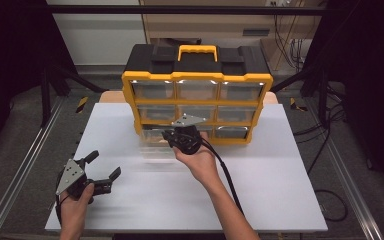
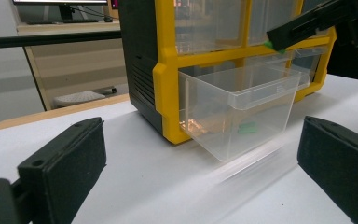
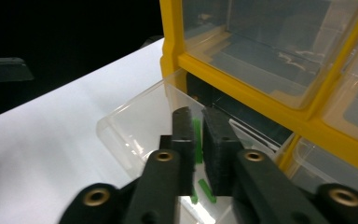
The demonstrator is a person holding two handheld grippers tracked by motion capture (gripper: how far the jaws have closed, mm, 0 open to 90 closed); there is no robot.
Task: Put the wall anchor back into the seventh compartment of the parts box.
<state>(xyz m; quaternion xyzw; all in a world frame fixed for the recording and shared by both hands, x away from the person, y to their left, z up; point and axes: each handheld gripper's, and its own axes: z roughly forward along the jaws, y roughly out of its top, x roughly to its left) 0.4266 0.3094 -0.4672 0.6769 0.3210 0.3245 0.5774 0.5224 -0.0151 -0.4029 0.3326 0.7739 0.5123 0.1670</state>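
A yellow and black drawer cabinet stands at the back of the white table. Its bottom-left clear drawer is pulled out, and a small green piece lies inside it. My right gripper hangs over this drawer, shut on a thin green piece. Another green piece lies on the drawer floor below. In the high view my right gripper sits at the cabinet's lower row. My left gripper rests open at the table's front left, with nothing between its pads.
The white table has free room in front of the cabinet and to its right. The other clear drawers are closed. Black frame rails and cables run along both sides of the table.
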